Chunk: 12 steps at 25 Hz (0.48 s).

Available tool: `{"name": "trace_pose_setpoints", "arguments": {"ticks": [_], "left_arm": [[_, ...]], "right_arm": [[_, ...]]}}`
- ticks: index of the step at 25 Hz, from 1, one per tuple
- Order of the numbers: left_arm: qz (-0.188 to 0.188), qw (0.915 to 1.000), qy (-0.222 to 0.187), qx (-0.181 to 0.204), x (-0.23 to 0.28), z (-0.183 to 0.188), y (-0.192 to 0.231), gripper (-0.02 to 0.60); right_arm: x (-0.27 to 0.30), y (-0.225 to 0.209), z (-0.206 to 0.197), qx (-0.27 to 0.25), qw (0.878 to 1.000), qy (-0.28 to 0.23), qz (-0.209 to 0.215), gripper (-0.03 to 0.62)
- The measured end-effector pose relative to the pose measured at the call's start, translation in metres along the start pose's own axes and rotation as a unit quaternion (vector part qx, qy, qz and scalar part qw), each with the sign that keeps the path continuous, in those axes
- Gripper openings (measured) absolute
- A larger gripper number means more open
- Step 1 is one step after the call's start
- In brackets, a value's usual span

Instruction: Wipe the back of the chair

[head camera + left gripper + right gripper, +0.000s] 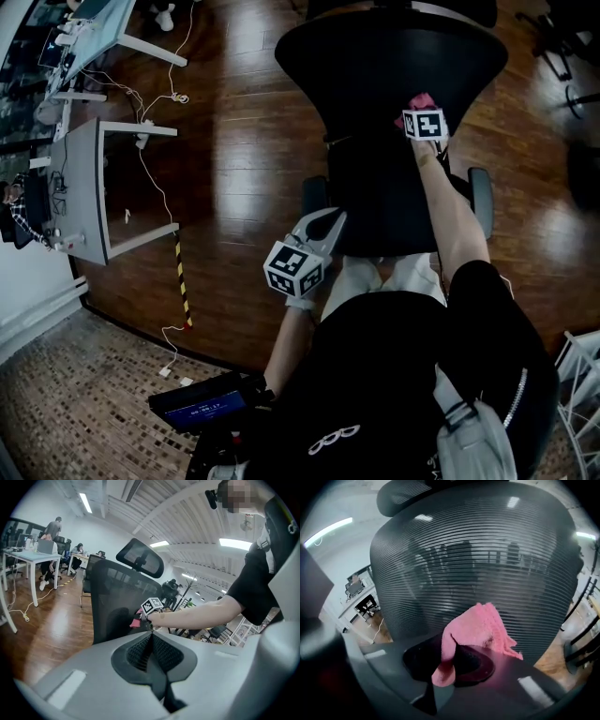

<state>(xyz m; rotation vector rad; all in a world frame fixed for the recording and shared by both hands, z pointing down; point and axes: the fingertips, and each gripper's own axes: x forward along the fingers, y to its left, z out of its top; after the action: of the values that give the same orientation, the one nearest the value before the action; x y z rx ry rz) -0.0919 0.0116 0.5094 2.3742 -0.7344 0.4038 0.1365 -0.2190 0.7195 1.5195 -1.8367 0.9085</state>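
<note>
Fingers (474,662) of the right gripper (450,660) are clamped on a pink cloth (477,629). The left gripper (151,648) is pressed together on nothing, parked low and well apart. The mesh chair back (478,550) is faced straight ahead by the nearer right gripper, long axis upright. Cloth-to-mesh contact cannot be confirmed. The headrest (405,494) is cut off.

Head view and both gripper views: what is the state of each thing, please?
chair back: upright, with the pink cloth held up to it.
pink cloth: crumpled, clamped in the right gripper.
right gripper: shut on the pink cloth.
left gripper: shut, empty, apart from the chair back.
</note>
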Motion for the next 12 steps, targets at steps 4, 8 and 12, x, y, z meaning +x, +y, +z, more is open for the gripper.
{"name": "trace_pose_setpoints", "arguments": {"ticks": [4, 8, 12], "left_arm": [[0.0, 1.0, -0.004, 0.001, -0.004, 0.002, 0.012, -0.011], [0.001, 1.0, -0.004, 0.0, -0.006, 0.003, 0.024, -0.011], [0.002, 0.9999, -0.011, -0.001, -0.006, 0.008, 0.033, -0.011]], "right_arm": [[0.01, 0.044, 0.001, -0.034, 0.999, 0.002, 0.029, 0.044], [0.019, 0.091, 0.006, -0.059, 0.997, 0.002, 0.059, 0.044], [0.034, 0.147, 0.013, -0.086, 0.991, -0.002, 0.102, 0.044]]}}
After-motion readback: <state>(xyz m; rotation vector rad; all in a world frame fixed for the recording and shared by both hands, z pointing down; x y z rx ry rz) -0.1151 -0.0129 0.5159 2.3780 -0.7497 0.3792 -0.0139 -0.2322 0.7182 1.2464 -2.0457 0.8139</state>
